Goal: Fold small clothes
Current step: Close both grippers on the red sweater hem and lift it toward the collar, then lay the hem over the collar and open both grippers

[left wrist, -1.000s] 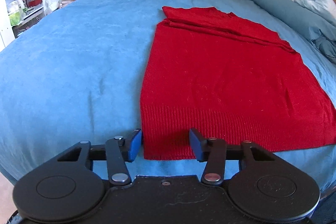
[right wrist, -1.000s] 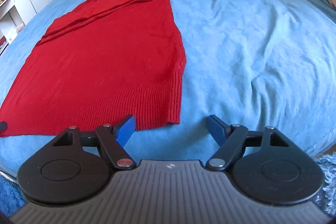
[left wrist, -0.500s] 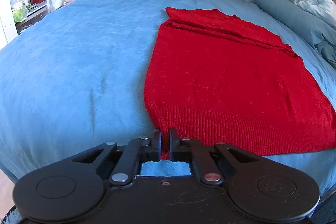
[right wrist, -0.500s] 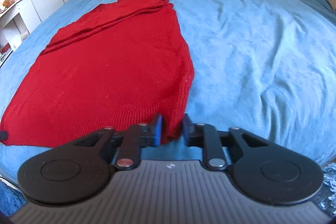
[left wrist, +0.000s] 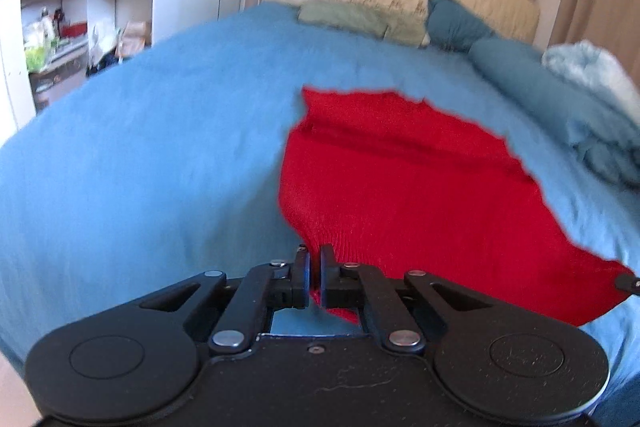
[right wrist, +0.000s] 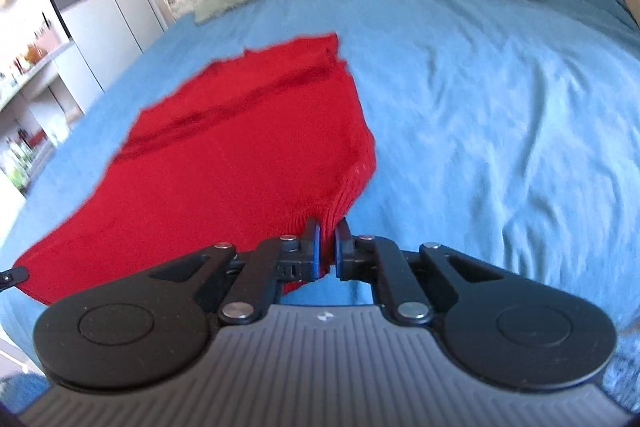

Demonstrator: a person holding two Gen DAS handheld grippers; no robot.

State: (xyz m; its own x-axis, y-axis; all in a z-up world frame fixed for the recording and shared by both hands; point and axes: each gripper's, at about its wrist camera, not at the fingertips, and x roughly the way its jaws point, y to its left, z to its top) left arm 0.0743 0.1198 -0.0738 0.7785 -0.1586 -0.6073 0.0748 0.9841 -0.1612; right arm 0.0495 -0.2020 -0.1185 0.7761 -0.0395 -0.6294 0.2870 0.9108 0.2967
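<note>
One wide bed (left wrist: 140,155) covered in a blue sheet carries a red knitted garment (left wrist: 400,187), spread flat except at its near ribbed hem. Both near corners are lifted off the sheet. The left hand-held gripper (left wrist: 314,269) pinches one hem corner between closed jaws; the right hand-held gripper (right wrist: 328,247) pinches the other.
</note>
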